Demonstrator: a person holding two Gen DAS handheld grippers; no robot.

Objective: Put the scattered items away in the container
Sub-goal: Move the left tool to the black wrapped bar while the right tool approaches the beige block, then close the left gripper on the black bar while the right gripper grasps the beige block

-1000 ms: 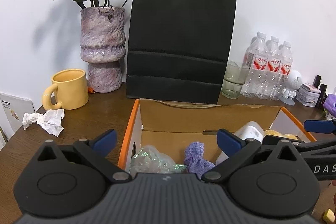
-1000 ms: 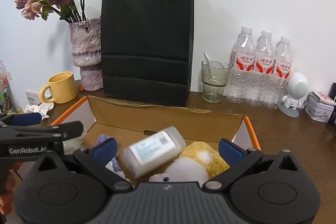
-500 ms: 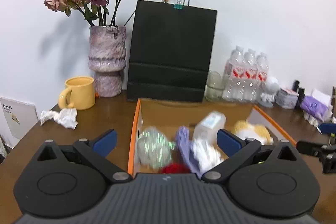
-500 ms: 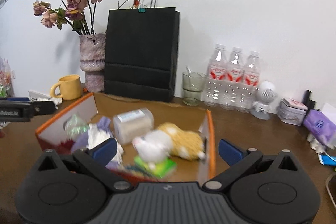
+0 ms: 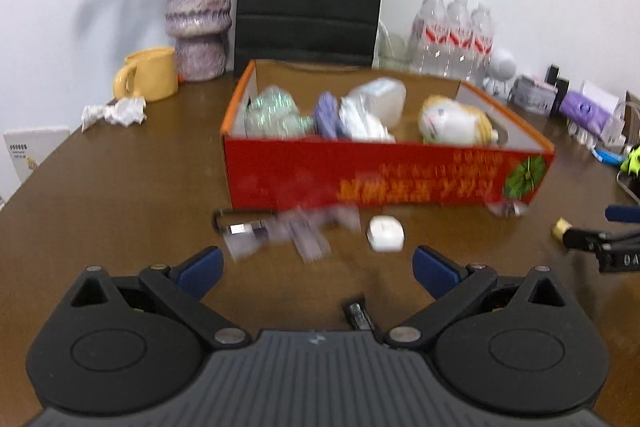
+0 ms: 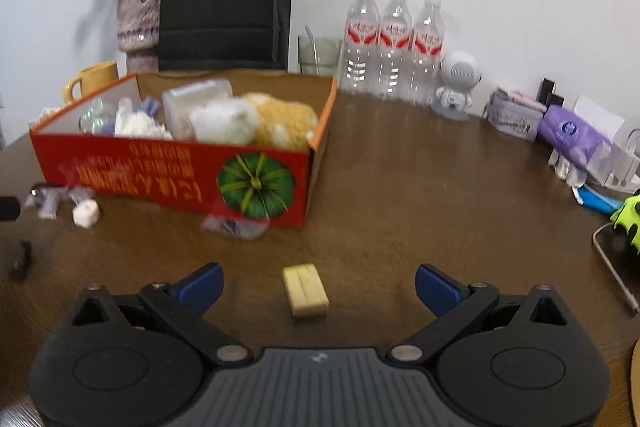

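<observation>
1. The red box (image 5: pixel 384 179) is cardboard, long and low, with an orange rim and a green pumpkin picture on its front. It sits on the brown wooden tabletop (image 6: pixel 420 195).
2. Inside the box are a fluffy yellow and white plush toy (image 6: pixel 256 121), a smooth plastic jar (image 5: pixel 380 97) lying on its side, a crinkly shiny wrapper (image 5: pixel 270 111), a purple knit thing (image 5: pixel 326 111) and a white crumpled cloth (image 5: pixel 364 121).
3. Still out on the tabletop, in front of the box, are a small white rounded case (image 5: pixel 385 234), blurry purple packets (image 5: pixel 296 231) and a pale yellow block (image 6: pixel 305 290).
4. The left claw (image 5: pixel 316 267) is spread wide and holds nothing.
5. The right claw (image 6: pixel 318 283) is spread wide too, with the yellow block lying between its blue tips.
</observation>
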